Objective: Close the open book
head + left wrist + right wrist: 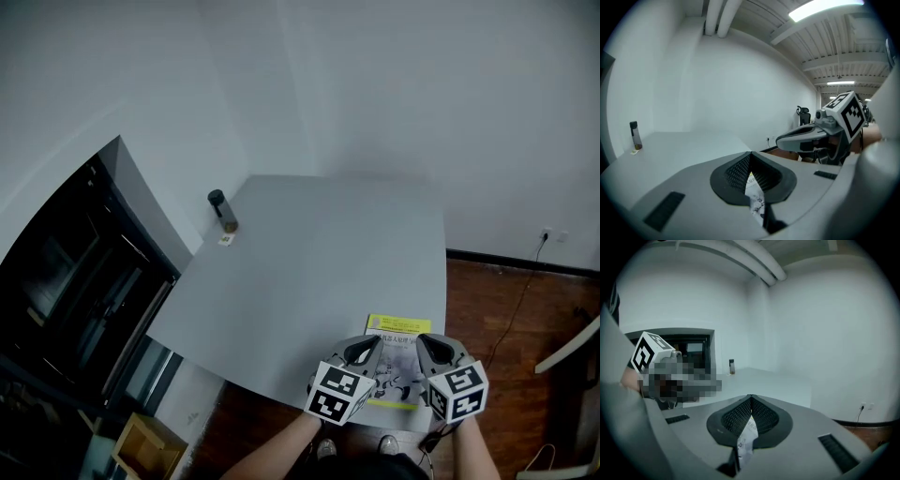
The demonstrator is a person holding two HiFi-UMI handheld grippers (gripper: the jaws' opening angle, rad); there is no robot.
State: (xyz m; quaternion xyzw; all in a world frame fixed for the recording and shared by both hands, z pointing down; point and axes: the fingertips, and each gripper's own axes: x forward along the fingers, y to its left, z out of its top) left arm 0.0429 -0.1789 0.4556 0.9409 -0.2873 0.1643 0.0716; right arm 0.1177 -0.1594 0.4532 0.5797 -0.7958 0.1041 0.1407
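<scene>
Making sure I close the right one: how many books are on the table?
1. The book lies at the table's near edge, toward its right corner. The rest of the table shows fully, so none seems hidden.

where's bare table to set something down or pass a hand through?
Whole middle and far right of the table is bare, from the bottle and small tag at the far left corner across to the right edge. Crowded only at the near edge: the book lies there with the left claw and right claw above it.
</scene>
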